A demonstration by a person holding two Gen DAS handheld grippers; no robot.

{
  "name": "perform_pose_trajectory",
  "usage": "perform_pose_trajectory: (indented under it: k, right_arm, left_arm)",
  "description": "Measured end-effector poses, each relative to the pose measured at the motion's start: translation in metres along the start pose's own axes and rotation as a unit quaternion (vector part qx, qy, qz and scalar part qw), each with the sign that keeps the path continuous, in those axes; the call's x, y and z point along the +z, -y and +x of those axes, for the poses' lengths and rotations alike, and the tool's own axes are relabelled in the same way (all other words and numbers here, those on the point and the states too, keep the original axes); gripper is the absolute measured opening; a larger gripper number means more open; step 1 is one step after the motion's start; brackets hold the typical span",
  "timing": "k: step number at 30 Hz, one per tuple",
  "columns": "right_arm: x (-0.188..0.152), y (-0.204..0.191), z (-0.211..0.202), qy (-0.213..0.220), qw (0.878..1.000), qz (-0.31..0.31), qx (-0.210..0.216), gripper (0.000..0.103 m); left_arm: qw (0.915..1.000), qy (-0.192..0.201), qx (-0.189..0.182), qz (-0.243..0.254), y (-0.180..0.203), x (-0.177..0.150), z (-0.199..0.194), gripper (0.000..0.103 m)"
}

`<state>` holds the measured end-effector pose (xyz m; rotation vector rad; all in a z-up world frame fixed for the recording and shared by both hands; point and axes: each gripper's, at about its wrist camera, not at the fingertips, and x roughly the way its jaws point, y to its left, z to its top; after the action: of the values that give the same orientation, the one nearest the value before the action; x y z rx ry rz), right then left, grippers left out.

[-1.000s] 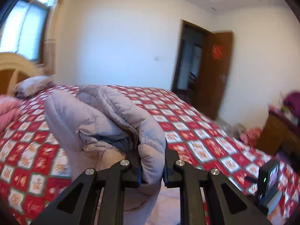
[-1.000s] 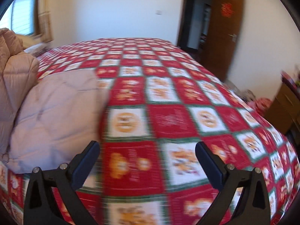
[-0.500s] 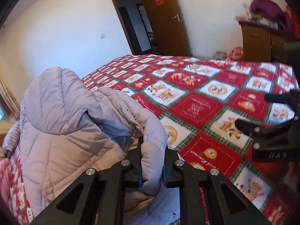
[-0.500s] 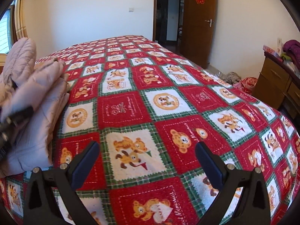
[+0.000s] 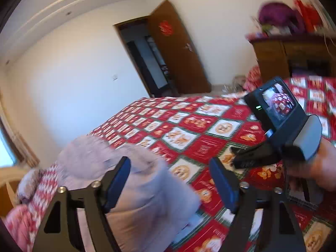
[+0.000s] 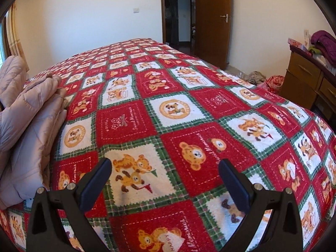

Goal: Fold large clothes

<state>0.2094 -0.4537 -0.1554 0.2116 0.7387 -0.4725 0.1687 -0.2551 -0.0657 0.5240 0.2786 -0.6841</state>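
Red, white and green patchwork bedspread [image 6: 178,109] printed with cartoon bears covers a large bed and fills both views. A pale lilac puffer jacket [image 6: 27,126], quilted and bulky, lies folded in a loose heap at the left edge of the bed.

Seen from the left wrist camera, which is tilted and blurred, the left gripper [image 5: 170,180] hangs over the near end of the jacket [image 5: 134,191]. Its jaws are opening, with the padded fabric bulging up between them but not pinched by either pad.

The right gripper [image 6: 166,178] hovers above bare bedspread just right of the jacket, its two fingers spread wide with nothing between them. In the left view a person's hand [image 5: 315,168] holds that right gripper's handle.

A brown wooden door [image 6: 212,21] stands open at the far wall, and a wooden dresser [image 6: 308,79] sits to the right.
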Motion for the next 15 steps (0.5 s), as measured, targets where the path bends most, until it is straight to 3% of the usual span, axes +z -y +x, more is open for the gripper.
perform_pose_trajectory:
  k: [3, 5, 6, 8, 9, 12, 15]
  right_arm:
    - [0.015, -0.004, -0.014, 0.007, 1.000, 0.009, 0.015, 0.089]
    - [0.029, -0.016, -0.025, 0.021, 0.999, 0.006, 0.030, 0.085]
    - [0.042, -0.029, -0.036, 0.036, 0.998, -0.001, 0.043, 0.085]
    - [0.061, -0.057, -0.048, 0.056, 0.996, -0.021, 0.062, 0.084]
    - [0.069, -0.072, -0.052, 0.063, 0.995, -0.032, 0.069, 0.083]
    - [0.096, -0.138, -0.066, 0.081, 0.988, -0.079, 0.103, 0.080]
    - [0.117, -0.199, -0.076, 0.097, 0.980, -0.114, 0.130, 0.076]
  left_arm:
    - [0.9954, -0.022, 0.070, -0.061, -0.068, -0.019, -0.002, 0.082]
    - [0.9853, -0.053, 0.126, -0.103, -0.112, -0.034, 0.007, 0.083]
    - [0.9732, -0.084, 0.160, -0.142, -0.146, -0.046, 0.017, 0.083]
    - [0.9535, -0.110, 0.193, -0.204, -0.190, -0.067, 0.026, 0.083]
    - [0.9368, -0.125, 0.215, -0.246, -0.219, -0.081, 0.033, 0.083]
    - [0.9015, -0.140, 0.237, -0.334, -0.267, -0.108, 0.045, 0.083]
    - [0.8818, -0.134, 0.238, -0.384, -0.291, -0.123, 0.058, 0.083]
